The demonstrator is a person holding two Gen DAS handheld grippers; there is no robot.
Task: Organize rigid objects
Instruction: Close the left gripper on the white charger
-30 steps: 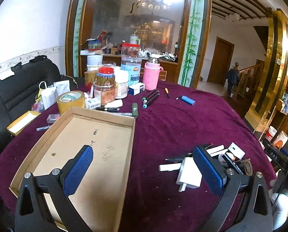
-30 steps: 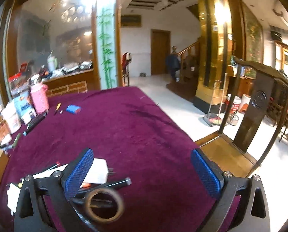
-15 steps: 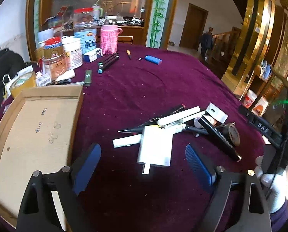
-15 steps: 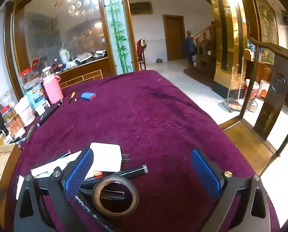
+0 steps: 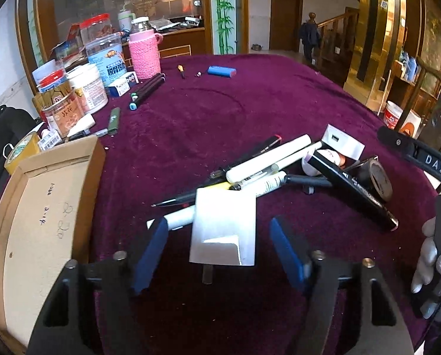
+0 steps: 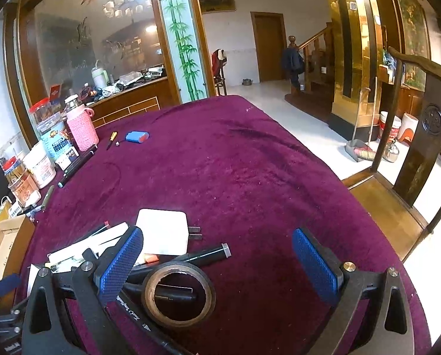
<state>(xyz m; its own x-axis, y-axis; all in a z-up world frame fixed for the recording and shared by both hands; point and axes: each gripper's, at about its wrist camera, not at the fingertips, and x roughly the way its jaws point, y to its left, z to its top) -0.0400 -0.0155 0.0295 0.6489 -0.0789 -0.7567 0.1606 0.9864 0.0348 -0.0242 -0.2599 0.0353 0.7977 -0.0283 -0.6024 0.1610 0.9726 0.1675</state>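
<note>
— Our left gripper (image 5: 220,254) is closing around the white charger (image 5: 224,222), pads not yet touching; our right gripper (image 6: 217,266) hangs spread, empty.

— We judge it stiff, light, slick: clamp its flat sides. Beyond lies the pen pile (image 5: 267,165).

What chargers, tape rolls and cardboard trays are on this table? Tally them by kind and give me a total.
White chargers: 2
Tape rolls: 2
Cardboard tray: 1
Total: 5
</note>
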